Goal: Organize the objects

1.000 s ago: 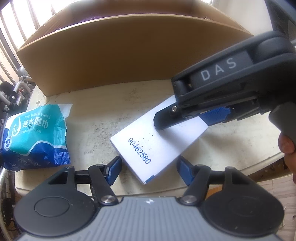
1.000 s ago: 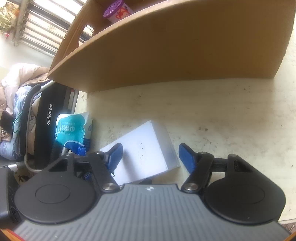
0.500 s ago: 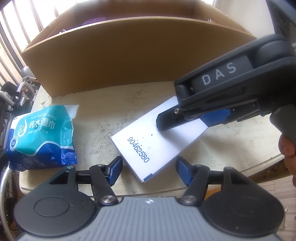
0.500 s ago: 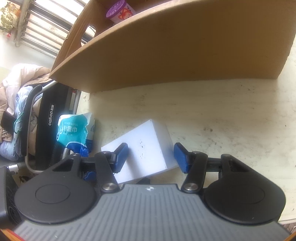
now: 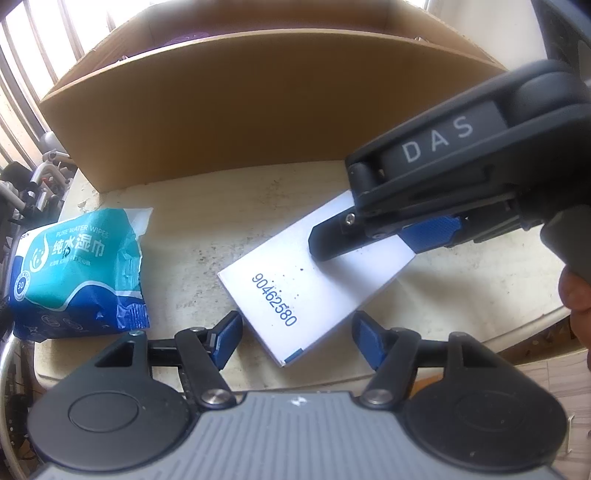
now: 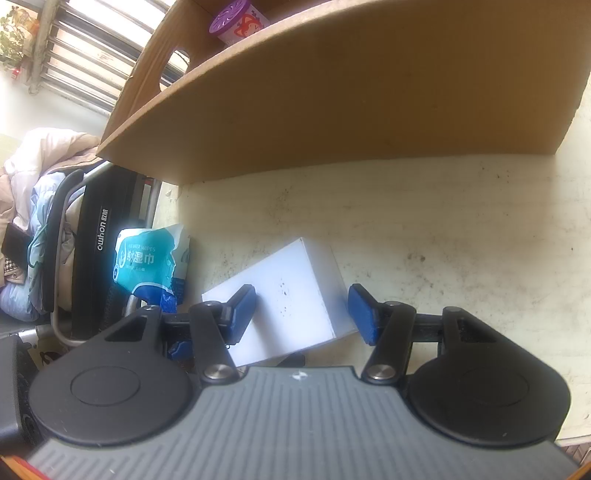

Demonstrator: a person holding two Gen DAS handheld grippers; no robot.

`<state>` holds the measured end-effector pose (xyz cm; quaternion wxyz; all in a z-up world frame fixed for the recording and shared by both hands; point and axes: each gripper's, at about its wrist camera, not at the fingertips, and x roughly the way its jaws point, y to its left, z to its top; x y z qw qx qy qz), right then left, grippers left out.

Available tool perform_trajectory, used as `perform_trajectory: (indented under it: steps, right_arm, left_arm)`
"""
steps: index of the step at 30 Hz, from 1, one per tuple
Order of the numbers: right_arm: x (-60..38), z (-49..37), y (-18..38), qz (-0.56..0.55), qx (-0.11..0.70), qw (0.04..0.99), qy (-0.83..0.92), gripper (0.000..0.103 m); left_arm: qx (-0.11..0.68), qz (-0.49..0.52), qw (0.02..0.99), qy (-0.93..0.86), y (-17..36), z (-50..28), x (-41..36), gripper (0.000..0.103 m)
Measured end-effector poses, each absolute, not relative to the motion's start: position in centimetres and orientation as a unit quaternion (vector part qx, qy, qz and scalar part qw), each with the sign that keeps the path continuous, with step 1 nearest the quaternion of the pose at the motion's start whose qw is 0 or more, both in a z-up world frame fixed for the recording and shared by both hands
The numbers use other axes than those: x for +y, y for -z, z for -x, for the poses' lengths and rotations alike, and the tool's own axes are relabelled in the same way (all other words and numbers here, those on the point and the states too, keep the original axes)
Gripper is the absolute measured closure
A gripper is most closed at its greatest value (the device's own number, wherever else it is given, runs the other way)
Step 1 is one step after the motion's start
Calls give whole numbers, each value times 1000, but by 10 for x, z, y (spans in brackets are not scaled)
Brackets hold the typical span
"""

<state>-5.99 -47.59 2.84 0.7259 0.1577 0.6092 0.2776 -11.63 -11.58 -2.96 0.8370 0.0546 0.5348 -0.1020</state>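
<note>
Large cardboard box (image 5: 258, 110) at far side of table (image 5: 480, 280); purple-lidded tub (image 6: 236, 22) inside. Wipes pack (image 5: 77, 273), left: "PURE WATER WIPES". Flat white box (image 5: 317, 280), centre, printed "90462580". Right gripper (image 6: 301, 314), marked "DAS", straddles its far end, pads not touching. Left gripper (image 5: 295, 338) open, just opened slightly, near corner between jaws.

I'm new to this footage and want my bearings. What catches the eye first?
A white box printed with blue digits lies mid-table, with the right tool straddling its far end and the left tool open at its near corner. A bright blue wet-wipes pack sits at the table's left edge. Behind stands a big cardboard box.
</note>
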Motion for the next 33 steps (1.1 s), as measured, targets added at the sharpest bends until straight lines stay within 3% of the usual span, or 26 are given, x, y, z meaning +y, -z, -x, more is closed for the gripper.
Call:
perform_trajectory:
  steps: [33]
  right_arm:
    - [-474,60,-28,-159,612,724,-276,45]
  left_arm:
    - [532,-58,839,100,18,126,-131,32]
